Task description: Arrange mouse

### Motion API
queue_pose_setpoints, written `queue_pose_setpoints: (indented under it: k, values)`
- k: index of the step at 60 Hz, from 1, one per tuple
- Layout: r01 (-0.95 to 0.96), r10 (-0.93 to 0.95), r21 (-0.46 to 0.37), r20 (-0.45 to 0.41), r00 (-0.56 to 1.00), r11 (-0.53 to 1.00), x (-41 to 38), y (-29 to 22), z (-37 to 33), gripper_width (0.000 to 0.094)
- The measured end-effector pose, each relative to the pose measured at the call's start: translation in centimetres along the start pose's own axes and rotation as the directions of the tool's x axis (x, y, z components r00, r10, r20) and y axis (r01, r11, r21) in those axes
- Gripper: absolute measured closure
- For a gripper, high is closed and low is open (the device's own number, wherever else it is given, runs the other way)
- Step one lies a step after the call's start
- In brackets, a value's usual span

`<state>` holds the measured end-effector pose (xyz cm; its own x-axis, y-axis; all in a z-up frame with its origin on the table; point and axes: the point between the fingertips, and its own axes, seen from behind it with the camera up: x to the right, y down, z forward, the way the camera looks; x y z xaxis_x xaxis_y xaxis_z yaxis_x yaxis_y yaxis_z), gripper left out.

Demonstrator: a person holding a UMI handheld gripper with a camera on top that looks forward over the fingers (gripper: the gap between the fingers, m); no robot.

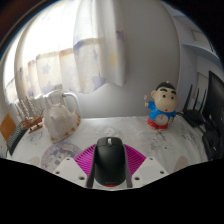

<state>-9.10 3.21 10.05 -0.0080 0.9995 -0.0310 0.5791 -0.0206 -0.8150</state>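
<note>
A black computer mouse (110, 165) with a scroll wheel sits lengthwise between my two fingers. The magenta pads (83, 158) press against its left and right sides with no gap showing. My gripper (110, 152) is shut on the mouse and holds it over the near part of a white patterned table (110, 128). The mouse's rear end is hidden at the bottom of the view.
A white ceramic jug (62, 115) stands beyond the fingers at the left, with a small wooden rack (27, 126) beside it. A cartoon boy figurine (162, 107) stands at the right. A dark chair (205, 105) is past it. Curtains hang behind the table.
</note>
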Motion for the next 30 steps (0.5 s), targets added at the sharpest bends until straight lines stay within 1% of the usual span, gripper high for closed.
queue_pose_setpoints:
  k: [4, 11, 18, 26, 29, 30]
  values:
    - [-0.011, 0.011, 0.009, 0.057, 0.998, 1.000, -5.1, -0.8, -0.9, 0.0495]
    - [-0.008, 0.007, 0.015, 0.094, 0.996, 1.000, -13.1, 0.4, -0.4, 0.0495]
    - [-0.012, 0.012, -0.003, 0.076, 0.997, 1.000, -18.3, 3.7, 2.2, 0.0495]
    - [-0.016, 0.018, -0.062, 0.030, 0.999, 0.998, -20.1, 8.7, 5.5, 0.0488]
    - [-0.008, 0.010, -0.086, 0.020, 1.000, 0.996, -20.1, 10.2, 6.3, 0.0458]
    - [0.001, 0.001, -0.070, 0.019, 1.000, 0.998, -20.2, 9.8, 6.2, 0.0449]
